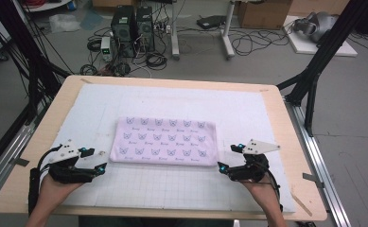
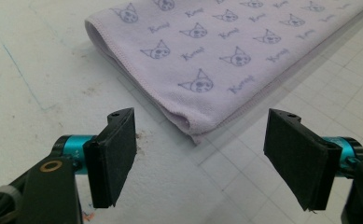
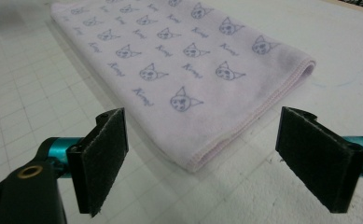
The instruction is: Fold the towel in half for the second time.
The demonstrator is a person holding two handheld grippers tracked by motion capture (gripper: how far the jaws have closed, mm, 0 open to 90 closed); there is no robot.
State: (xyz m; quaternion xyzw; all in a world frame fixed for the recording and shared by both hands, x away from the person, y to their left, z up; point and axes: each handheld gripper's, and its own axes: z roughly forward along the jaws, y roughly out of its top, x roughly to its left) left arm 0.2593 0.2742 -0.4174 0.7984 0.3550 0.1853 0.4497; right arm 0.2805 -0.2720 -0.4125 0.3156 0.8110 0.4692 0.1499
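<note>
Grippers (image 1: pixel 95 160) (image 1: pixel 230 157) above gridded mat (image 1: pixel 172 184)

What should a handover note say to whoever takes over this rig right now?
Left gripper: open, empty, just off the towel's near left corner.
Right gripper: open, empty, just off its near right corner.
Towel: folded, flat on the white mat at mid-table; no fingers touch it.
Done: the towel lies folded into a neat rectangle.
Left: probably one more fold, or nothing; the frames cannot settle which.
</note>
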